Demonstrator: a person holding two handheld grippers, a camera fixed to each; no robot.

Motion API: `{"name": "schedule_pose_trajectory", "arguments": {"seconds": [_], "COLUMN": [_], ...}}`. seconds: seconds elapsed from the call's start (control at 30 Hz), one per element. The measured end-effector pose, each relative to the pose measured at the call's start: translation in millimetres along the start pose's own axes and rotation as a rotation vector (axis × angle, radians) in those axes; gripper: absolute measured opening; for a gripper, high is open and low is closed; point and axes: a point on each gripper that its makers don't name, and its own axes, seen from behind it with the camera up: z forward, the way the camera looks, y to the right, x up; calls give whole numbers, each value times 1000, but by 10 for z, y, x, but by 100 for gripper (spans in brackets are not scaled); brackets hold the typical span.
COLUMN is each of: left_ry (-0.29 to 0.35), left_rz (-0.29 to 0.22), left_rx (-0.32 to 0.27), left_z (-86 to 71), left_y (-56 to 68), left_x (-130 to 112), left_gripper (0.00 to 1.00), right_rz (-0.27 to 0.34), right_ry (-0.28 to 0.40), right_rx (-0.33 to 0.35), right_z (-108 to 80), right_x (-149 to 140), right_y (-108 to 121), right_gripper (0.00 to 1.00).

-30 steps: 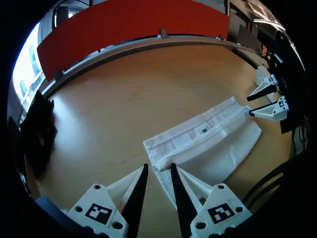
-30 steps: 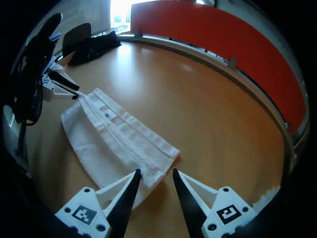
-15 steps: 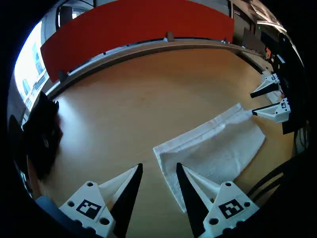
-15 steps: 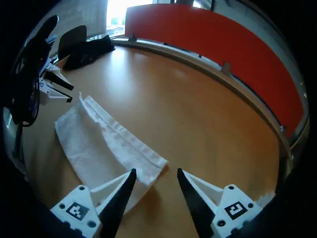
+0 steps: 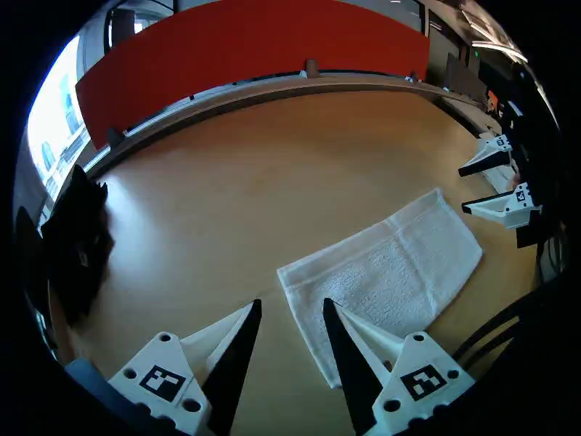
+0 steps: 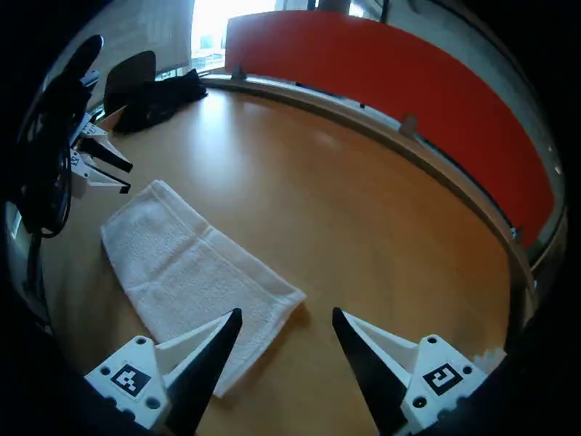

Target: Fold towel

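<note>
Folding further, it is judged, would best be done by taking one short end of the white rectangular terry towel [image 5: 392, 269] at both corners, carrying it over to the other end, and laying the edges flush before anything is let go. The towel lies flat on the light wooden table [image 5: 240, 182], stretched between the two tools. One end is beneath the fingertips of the left tool [image 5: 290, 304], and the other is beneath the left finger of the right tool [image 6: 285, 312]. Both tools are held with fingers well apart and nothing gripped. Counted: one towel, two tools, one long red panel [image 5: 247, 43] beyond the table's far edge, and one black heap [image 5: 72, 247] to the left tool's left.
</note>
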Motion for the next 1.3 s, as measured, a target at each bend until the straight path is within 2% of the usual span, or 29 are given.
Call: {"name": "schedule_pose_trajectory", "arguments": {"seconds": [0.47, 1.0, 1.3], "left_ry": [-3, -36, -48], "left_rz": [-23, -72, -97], "left_rx": [-5, -18, -23], "left_z": [-134, -328, -398], "left_y": [83, 284, 367], "left_x": [-172, -603, -778], "left_gripper": [61, 61, 61], "right_rz": [35, 53, 59], "right_ry": [-2, -18, -22], "right_rx": [21, 37, 44], "right_z": [-147, -367, -462], "right_x": [-202, -579, -690], "right_y": [-187, -450, -531], "right_gripper": [96, 96, 96]}}
